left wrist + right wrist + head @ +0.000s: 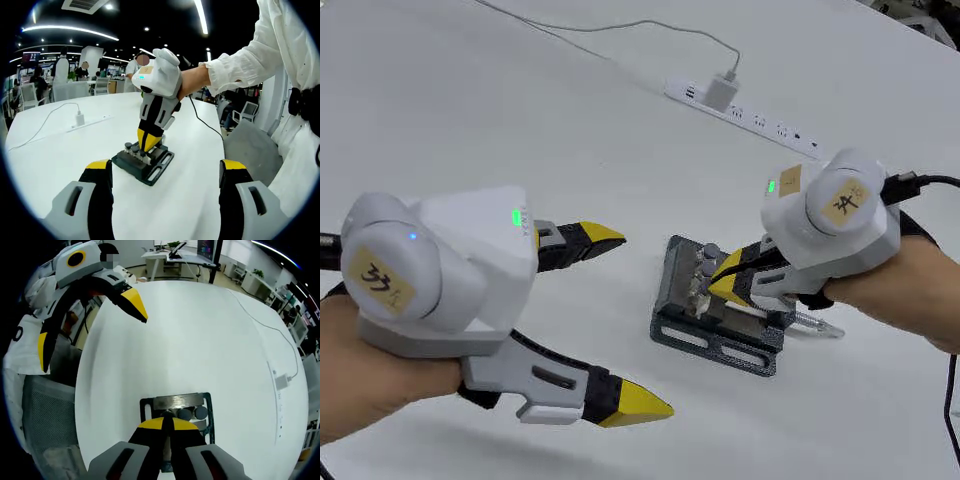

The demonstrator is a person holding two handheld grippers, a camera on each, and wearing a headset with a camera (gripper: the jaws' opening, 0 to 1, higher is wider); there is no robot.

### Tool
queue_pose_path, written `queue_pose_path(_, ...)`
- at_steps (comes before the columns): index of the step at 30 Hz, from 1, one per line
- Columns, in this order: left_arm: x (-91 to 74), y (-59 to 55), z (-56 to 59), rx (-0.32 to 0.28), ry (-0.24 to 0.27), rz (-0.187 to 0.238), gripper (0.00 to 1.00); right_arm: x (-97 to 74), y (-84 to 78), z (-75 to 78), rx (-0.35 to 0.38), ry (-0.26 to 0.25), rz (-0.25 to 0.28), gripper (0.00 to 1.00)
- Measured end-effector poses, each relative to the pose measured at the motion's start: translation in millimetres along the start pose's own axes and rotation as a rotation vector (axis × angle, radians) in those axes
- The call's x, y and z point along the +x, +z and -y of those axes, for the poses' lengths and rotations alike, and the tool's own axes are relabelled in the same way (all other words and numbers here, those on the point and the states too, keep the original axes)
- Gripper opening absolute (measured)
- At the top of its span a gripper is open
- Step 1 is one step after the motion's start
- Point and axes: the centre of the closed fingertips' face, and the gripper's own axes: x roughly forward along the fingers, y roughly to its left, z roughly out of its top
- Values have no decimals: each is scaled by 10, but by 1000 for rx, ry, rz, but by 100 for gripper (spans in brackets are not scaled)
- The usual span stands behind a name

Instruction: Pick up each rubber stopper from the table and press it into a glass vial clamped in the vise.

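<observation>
A small dark vise (pixel 715 335) stands on the white table and clamps a row of glass vials. Two of them carry grey rubber stoppers (pixel 709 253). My right gripper (pixel 717 289) is shut, its yellow tips pressed together and pointing down onto the near end of the vial row. Whatever lies under the tips is hidden. In the right gripper view its shut jaws (pixel 165 423) cover the front of the vise (pixel 149 407), with two stoppers (pixel 192 413) just beyond. My left gripper (pixel 632 322) hangs wide open left of the vise, holding nothing. The left gripper view looks at the vise (pixel 157 167) and the right gripper (pixel 148 140) over it.
A white power strip (pixel 760 120) with a charger (pixel 721 92) and cable lies at the far side of the table. Bare white tabletop (pixel 520 120) surrounds the vise. People and chairs are in the room behind.
</observation>
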Motion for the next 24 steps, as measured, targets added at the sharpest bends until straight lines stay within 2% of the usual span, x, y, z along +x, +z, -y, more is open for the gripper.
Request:
queue_pose_path(19,35,-11,7,-10,-4,12,87,24,23,-1,20,31,-13,0)
queue_pose_path(24,47,10,9,-8,-7,17,86,31,26,-13,-5,31,-26,0)
